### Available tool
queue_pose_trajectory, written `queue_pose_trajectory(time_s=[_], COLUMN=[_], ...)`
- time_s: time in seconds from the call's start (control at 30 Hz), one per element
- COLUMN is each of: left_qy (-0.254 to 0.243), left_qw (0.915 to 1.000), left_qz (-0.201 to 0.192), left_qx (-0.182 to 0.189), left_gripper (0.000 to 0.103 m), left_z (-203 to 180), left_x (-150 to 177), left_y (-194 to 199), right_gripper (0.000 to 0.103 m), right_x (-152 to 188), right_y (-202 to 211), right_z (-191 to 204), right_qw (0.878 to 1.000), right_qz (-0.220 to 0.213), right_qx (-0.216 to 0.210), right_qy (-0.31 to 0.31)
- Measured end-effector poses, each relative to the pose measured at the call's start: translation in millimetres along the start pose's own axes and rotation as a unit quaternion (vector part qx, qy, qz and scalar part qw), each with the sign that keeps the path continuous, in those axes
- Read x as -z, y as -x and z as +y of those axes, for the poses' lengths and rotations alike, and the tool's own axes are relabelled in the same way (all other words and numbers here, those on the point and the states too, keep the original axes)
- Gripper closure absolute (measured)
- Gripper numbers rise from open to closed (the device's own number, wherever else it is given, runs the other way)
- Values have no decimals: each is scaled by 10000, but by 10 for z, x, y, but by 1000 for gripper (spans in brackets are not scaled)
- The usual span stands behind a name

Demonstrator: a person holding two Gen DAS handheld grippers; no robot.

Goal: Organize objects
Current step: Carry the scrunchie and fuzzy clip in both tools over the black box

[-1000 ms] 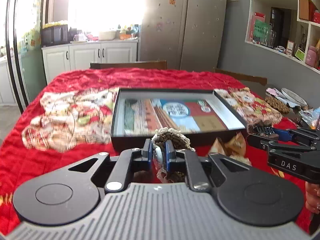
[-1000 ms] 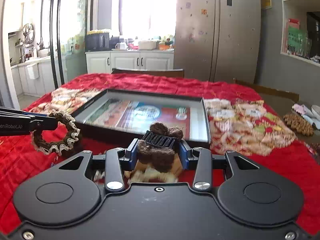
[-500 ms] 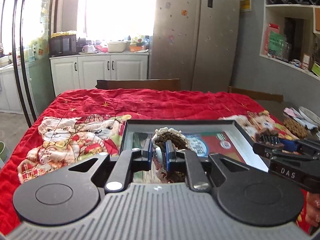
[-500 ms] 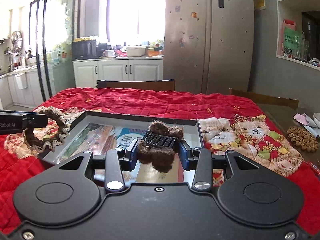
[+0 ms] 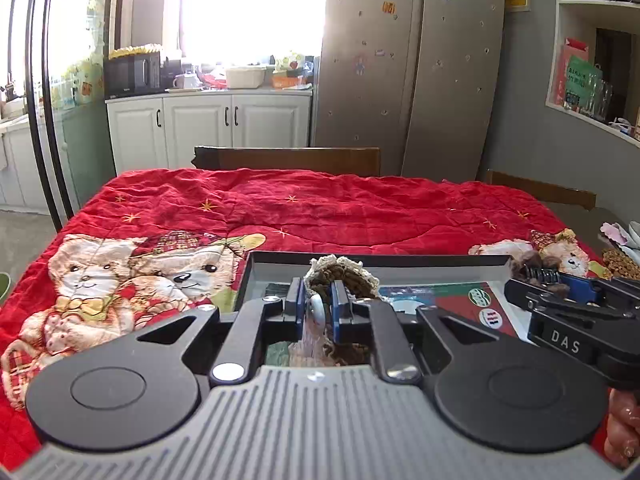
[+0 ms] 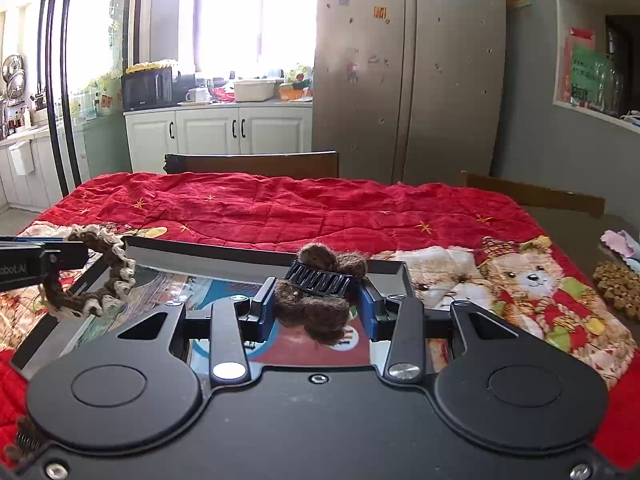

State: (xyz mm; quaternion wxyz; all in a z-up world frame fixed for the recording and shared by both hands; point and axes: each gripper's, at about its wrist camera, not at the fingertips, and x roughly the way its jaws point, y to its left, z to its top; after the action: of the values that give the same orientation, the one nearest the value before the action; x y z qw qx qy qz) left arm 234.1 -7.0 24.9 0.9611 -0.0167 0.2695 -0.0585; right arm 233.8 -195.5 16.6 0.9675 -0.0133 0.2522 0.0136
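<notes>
Brown crocheted ring (image 5: 340, 276) with cream lace edge, clamped upright in left gripper (image 5: 318, 304). Fuzzy brown hair claw (image 6: 320, 292) with black teeth, clamped in right gripper (image 6: 318, 312). Both tilted downward, side by side over black tray (image 6: 200, 258) on red blanket (image 5: 320, 208). Earlier short of tray; now above it.
</notes>
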Motion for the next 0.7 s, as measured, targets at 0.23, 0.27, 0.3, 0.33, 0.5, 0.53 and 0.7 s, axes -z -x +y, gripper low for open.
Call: queue_pose_trajectory(time_s=[0.23, 0.27, 0.3, 0.33, 0.5, 0.53, 0.7], left_qy=[-3, 12, 23, 35, 37, 41, -67], left_qw=[9999, 9999, 9999, 9998, 9995, 9994, 9993], left_qz=[138, 155, 167, 191, 329, 344, 365], left_qx=[-44, -32, -17, 18, 7, 0, -51], left_gripper=[87, 87, 87, 87, 87, 87, 87], left_z=[-60, -67, -61, -63, -54, -52, -68], left_x=[-6, -9, -17, -19, 10, 13, 34], left_y=[-300, -345, -381, -430, -617, -641, -704], right_gripper=[64, 64, 64, 64, 64, 64, 64], right_x=[-53, -56, -58, -59, -22, -17, -17], right_y=[-298, -336, -363, -407, -541, -566, -698], right_z=[29, 27, 24, 18, 26, 31, -2], right_qw=[9998, 9998, 9998, 9997, 9992, 9991, 9990], right_qz=[57, 79, 106, 146, 265, 291, 402], right_qx=[59, 58, 42, 16, -14, -23, -85], right_qy=[175, 186, 190, 184, 302, 313, 178])
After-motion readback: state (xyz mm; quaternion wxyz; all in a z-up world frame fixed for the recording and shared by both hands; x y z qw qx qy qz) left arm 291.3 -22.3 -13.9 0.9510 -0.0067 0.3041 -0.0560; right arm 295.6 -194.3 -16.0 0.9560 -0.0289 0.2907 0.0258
